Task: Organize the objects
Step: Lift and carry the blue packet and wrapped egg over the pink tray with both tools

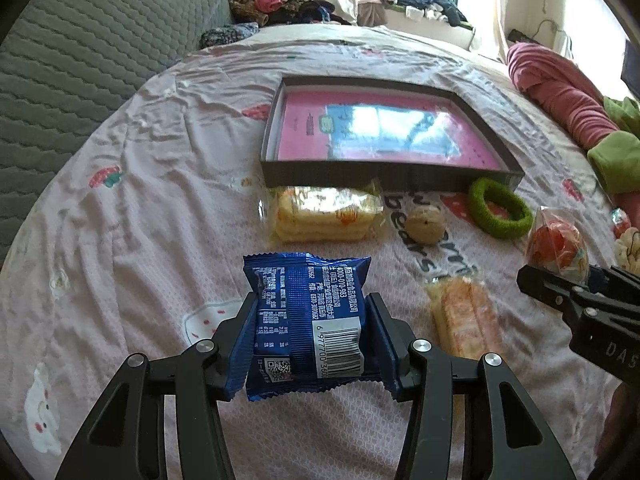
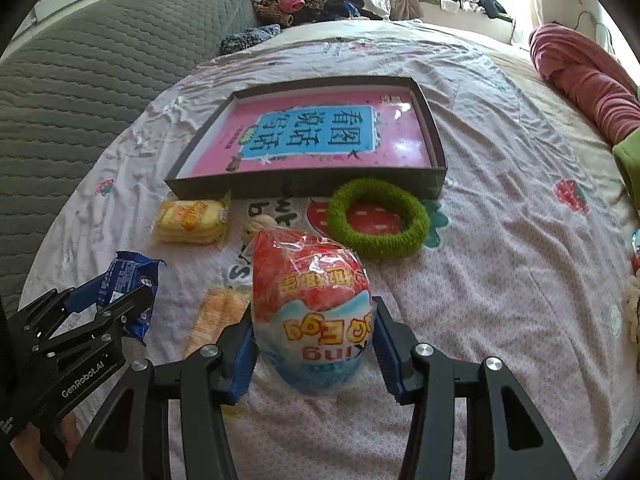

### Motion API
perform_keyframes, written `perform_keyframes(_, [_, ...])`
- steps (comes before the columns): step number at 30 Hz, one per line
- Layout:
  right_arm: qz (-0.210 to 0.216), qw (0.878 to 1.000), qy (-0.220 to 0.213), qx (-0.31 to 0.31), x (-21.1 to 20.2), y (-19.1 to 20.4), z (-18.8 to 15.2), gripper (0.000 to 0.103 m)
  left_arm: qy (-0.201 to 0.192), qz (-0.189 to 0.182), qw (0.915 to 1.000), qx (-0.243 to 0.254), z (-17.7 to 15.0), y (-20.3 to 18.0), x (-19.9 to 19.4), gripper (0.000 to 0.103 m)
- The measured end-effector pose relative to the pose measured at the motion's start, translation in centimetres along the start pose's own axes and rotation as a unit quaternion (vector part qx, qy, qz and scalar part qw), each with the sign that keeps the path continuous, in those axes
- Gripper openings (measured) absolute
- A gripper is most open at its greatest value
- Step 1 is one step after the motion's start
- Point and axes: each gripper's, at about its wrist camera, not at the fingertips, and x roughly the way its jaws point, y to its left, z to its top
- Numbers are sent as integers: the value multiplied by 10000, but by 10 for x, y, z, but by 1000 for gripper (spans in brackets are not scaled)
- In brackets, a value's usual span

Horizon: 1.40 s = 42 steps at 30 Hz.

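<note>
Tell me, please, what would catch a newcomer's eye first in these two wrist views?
Most striking are the two held snacks: the left gripper clamps a blue snack packet, and the right gripper grips a red and white wrapped egg above the bed sheet. Behind them lies a shallow dark box holding a bright pink book, with a green ring touching its near wall.

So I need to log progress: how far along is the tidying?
Early. The box holds only a pink book. In hand: left gripper grips a blue packet, right gripper a wrapped egg. Left: green ring, yellow snacks.
</note>
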Motion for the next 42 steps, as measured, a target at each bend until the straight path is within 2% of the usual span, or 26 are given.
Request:
perform_keyframes(22, [115, 9985, -525, -109, -39, 16, 44, 52, -591, 14, 9981, 174, 55, -14, -38, 54])
perform_keyframes(42, [114, 9948, -980, -253, -52, 21, 107, 52, -1020, 20, 9947, 102, 127, -12, -41, 54])
